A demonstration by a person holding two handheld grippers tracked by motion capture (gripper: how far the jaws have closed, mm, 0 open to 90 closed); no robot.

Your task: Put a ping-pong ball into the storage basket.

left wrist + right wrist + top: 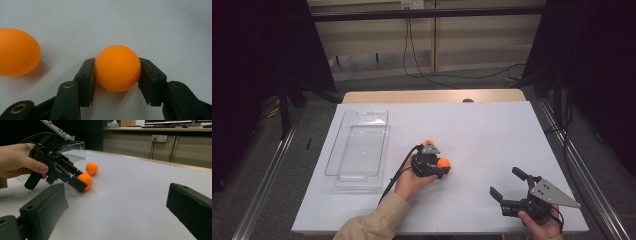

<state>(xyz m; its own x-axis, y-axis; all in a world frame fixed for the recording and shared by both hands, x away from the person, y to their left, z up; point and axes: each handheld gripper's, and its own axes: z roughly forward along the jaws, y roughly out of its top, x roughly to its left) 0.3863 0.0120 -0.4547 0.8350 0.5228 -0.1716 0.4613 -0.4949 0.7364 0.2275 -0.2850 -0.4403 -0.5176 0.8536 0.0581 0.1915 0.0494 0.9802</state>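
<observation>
White table (492,125), dark curtains either side, wood panels and a wall socket behind. Clear tray (358,149) sits near the left edge, long side running front to back. Left gripper (117,72) is closed on an orange ball (117,68), pads pressing both sides, ball resting on the table roughly mid-width, a bit toward the near edge. In the high view that ball (443,163) shows at the tip of the left gripper (436,165), and in the right gripper view (85,180) the jaws clamp it low on the surface. Second ball (91,168) lies free just beyond the first, apart from it, on the far side (427,143); left gripper view has it (18,52) off to one side. Right gripper (507,186) is near the front right corner, jaws wide, nothing between them, held just above the table
</observation>
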